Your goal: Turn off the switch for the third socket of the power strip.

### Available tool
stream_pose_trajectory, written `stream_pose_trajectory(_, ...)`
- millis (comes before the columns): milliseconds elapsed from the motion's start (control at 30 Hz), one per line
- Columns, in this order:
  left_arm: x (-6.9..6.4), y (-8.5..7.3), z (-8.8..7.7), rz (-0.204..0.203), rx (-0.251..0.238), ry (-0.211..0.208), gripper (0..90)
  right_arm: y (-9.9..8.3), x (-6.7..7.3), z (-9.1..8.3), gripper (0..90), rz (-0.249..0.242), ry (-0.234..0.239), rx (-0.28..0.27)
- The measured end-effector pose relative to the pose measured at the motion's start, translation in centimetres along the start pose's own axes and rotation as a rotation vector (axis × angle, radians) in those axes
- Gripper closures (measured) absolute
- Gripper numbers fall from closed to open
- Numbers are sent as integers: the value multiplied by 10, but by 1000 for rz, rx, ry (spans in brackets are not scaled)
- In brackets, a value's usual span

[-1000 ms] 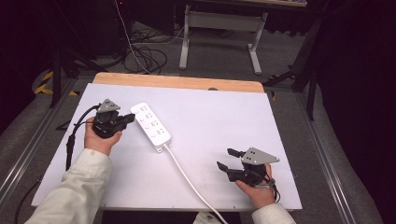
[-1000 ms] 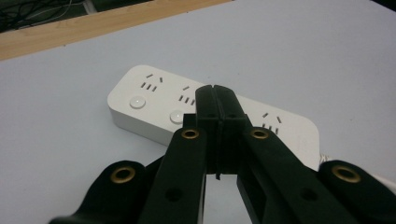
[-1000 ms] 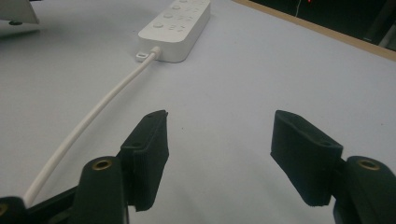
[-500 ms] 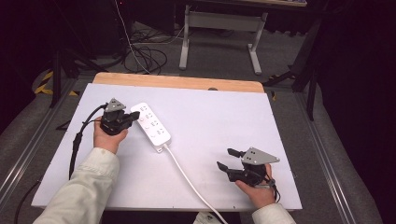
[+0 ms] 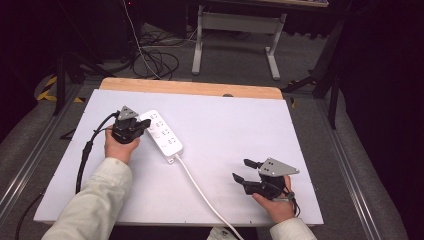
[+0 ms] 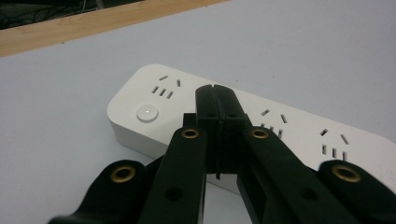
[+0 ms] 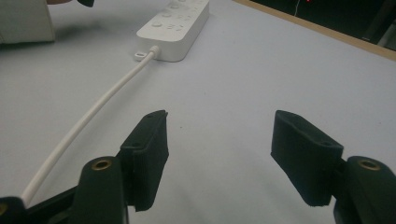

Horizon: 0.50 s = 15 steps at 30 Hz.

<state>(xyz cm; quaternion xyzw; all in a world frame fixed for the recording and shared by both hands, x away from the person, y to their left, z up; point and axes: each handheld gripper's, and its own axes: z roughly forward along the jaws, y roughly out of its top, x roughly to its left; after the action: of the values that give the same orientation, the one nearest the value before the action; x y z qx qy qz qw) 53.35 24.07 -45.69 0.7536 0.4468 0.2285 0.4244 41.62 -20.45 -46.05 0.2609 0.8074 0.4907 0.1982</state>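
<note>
White power strip [image 5: 161, 134] is lying on the worktop's [image 5: 240, 125] left half. Left tongs [image 6: 215, 100], clenched empty, are hovering beside its round switch [image 6: 147, 113]; pressing likely needs a slight shift. Right tongs [image 7: 219, 140] are resting released.

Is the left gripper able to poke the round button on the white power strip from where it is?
Probably yes. The left gripper, jaws shut, hovers over the power strip right beside the round button, with nothing between them.
</note>
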Motion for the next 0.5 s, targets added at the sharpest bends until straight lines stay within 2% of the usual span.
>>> stream_pose_trajectory(500,1,-6,13,3,23,4,900,0,-1,0,370,1,3,-1)
